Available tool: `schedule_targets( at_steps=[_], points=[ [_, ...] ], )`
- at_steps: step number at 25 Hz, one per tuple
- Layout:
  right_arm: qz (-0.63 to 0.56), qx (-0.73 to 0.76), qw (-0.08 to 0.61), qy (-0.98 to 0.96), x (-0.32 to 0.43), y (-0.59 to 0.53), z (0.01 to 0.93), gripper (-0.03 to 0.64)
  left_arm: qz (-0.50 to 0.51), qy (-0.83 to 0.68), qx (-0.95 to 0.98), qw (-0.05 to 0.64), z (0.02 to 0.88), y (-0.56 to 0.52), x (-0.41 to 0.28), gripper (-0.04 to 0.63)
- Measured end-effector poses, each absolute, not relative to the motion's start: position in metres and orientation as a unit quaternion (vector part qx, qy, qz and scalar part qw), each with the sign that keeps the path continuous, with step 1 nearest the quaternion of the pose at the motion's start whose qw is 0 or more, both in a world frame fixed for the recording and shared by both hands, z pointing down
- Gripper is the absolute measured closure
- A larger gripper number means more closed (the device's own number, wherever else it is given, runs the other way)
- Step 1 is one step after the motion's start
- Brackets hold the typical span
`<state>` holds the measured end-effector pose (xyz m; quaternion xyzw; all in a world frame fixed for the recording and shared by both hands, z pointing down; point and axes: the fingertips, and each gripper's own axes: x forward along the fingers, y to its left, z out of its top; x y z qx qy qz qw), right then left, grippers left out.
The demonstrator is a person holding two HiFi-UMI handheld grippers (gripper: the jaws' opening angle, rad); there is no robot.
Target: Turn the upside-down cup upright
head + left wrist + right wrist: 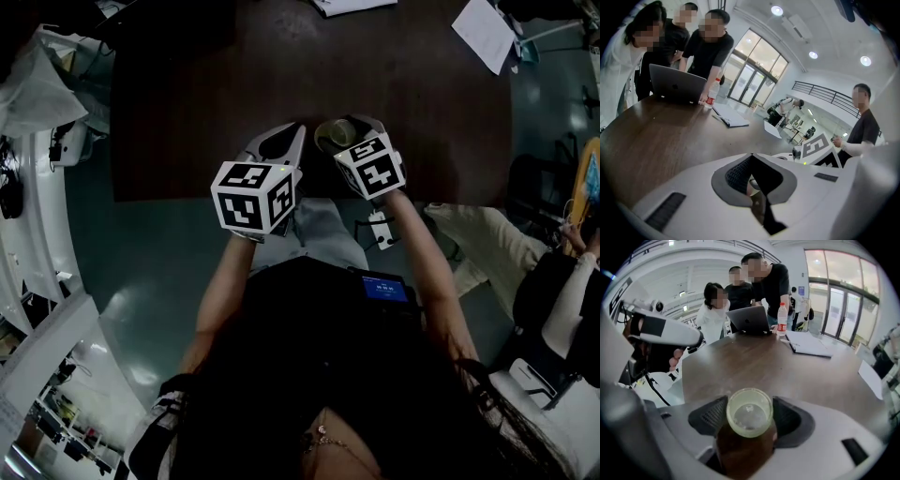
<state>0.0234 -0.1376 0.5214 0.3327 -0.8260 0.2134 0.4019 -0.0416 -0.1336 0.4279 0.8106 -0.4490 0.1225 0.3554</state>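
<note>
table [187, 112] of dark wood filled most of the scene, with an open laptop [749, 320] and a red-labelled water bottle [782, 319] at its far end. the left gripper [751, 155] hovered over the near edge, its fingers [736, 176] closed tip to tip with nothing between them. just beside it, the right gripper [342, 131] had its fingers [710, 416] clamped on a pale green translucent cup [749, 418], tilted over the table's near part with its open mouth facing that gripper's camera.
</note>
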Motion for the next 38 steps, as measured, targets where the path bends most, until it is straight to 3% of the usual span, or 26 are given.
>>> schedule_targets(
  at_steps=[11, 21, 38],
  points=[
    [0.367, 0.351, 0.279, -0.815, 0.031, -0.143, 0.520, 0.304, 0.127, -0.445, 0.812, 0.355, 0.430, -0.135, -0.037, 0.594],
    [0.528, 0.356, 0.127, -0.760, 0.046, -0.147, 0.528, 0.304, 0.138, -0.436, 0.815, 0.357, 0.435, -0.135, -0.029, 0.594],
    [0.643, 0.302, -0.039, -0.702, 0.058, -0.144, 0.541, 0.304, 0.166, -0.424, 0.809, 0.372, 0.453, -0.133, -0.018, 0.594]
  ],
)
